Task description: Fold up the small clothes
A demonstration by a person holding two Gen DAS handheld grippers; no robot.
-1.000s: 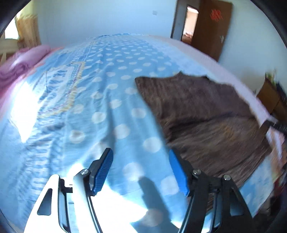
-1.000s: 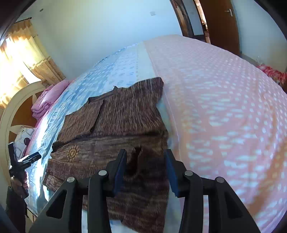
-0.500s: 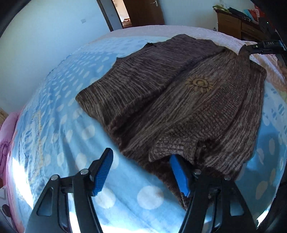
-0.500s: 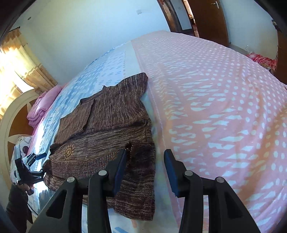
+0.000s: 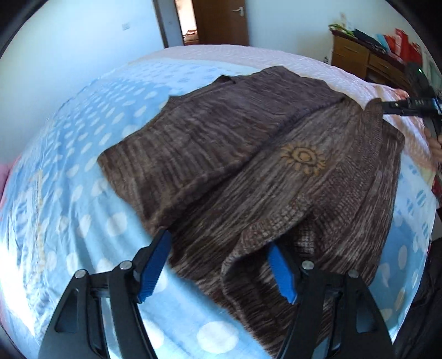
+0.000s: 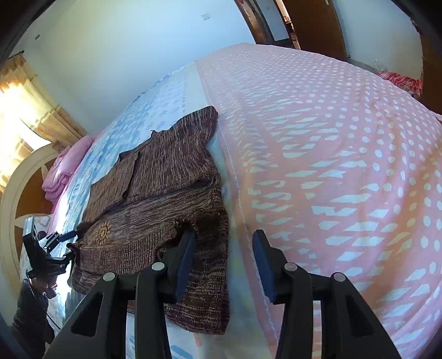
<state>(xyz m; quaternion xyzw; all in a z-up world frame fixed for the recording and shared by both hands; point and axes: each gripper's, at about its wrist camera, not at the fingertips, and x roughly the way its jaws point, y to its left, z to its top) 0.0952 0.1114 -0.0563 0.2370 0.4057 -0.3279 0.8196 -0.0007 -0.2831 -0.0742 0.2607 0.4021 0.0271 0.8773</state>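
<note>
A brown knitted sweater (image 5: 248,154) with a yellow sun motif (image 5: 302,157) lies on the bed, its sleeves folded across the body. My left gripper (image 5: 221,265) is open, its blue pads (image 5: 154,265) straddling the sweater's near cuff edge, low over the blue dotted sheet. In the right wrist view the sweater (image 6: 165,198) lies left of centre. My right gripper (image 6: 223,262) is open and empty, its left pad over the sweater's near right edge. The right gripper also shows in the left wrist view (image 5: 408,106) at the sweater's far corner.
The bed has a blue dotted sheet (image 5: 69,165) and a pink patterned cover (image 6: 331,165). Pink pillows (image 6: 66,165) and a round headboard (image 6: 13,193) lie at the far left. A wooden dresser (image 5: 359,60) and a doorway (image 5: 215,22) stand beyond the bed.
My left gripper swung from the bare blue sheet toward the sweater and now straddles its near edge. My right gripper shifted slightly right, staying open.
</note>
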